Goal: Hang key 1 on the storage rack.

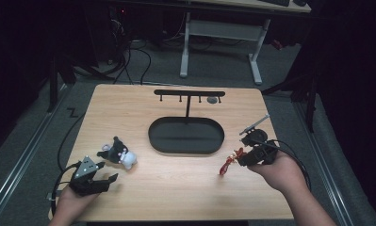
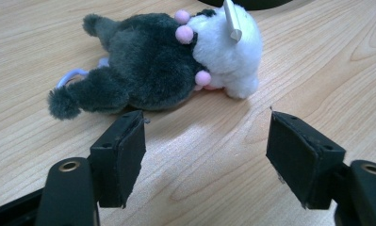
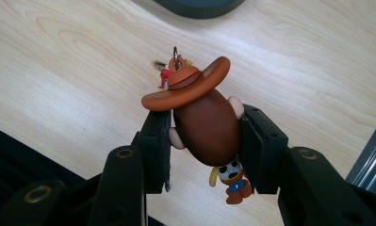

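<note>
Brown rubber is clamped between the jaws of the right gripper (image 3: 205,141): a cowboy keychain (image 3: 205,123) is held by its head, with the wide hat (image 3: 188,85) sticking out beyond the pads and the small legs hanging near the gripper body. A metal ring (image 3: 175,52) is seen at the hat's top. In the high view the right gripper (image 1: 244,155) is held above the tabletop (image 1: 176,188) at the right, with the keychain (image 1: 229,163) dangling from it to the left, just right of the black oval tray (image 1: 186,135). A black rack (image 1: 189,93) with hooks is set at the tray's far side.

At the near left, the left gripper (image 1: 105,175) is held low over the wood with its jaws apart and nothing between them. A plush toy (image 2: 167,59), dark grey with a white face and pink dots, is lying on its side just beyond those jaws, untouched. In the high view the plush (image 1: 118,152) is seen between the left gripper and the tray
</note>
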The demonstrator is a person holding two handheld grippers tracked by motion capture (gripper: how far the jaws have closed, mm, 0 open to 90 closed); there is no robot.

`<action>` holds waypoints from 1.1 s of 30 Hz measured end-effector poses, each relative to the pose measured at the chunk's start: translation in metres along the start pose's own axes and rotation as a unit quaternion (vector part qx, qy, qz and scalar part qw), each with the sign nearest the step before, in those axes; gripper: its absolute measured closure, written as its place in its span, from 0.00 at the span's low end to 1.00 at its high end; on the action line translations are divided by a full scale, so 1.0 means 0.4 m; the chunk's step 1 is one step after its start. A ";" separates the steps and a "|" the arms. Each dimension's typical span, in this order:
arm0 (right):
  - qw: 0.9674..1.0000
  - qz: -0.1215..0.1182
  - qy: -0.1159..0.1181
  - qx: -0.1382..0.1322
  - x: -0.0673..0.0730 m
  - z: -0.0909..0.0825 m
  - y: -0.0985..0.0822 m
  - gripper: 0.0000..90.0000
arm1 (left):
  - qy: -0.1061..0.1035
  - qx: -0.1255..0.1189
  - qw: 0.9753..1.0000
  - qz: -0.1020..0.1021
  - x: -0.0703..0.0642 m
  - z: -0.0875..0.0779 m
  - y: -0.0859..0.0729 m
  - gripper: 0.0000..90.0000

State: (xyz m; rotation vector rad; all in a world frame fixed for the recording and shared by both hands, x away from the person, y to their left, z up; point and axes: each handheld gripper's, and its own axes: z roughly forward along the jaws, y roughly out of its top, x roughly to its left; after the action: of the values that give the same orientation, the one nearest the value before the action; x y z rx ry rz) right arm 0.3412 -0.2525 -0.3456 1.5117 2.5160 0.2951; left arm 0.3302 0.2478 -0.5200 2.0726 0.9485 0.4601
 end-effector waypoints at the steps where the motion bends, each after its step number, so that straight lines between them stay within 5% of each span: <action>1: 1.000 0.003 -0.002 -0.002 0.000 -0.005 0.004 0.64 | 0.000 0.000 1.000 0.000 0.000 0.000 0.000 0.32; 10: 1.000 0.008 -0.016 -0.015 -0.008 -0.042 0.045 0.64 | 0.000 -0.002 1.000 -0.002 0.002 0.000 0.000 0.32; 33: 0.998 0.026 -0.040 -0.033 -0.043 -0.038 0.161 0.64 | -0.005 0.007 1.000 0.005 -0.001 0.004 0.000 0.32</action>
State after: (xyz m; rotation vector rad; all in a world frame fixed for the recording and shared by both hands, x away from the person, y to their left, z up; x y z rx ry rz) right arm 0.3994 -0.2391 -0.3127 1.5334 2.3842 0.3157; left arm 0.3307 0.2466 -0.5211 2.0917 0.9387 0.4491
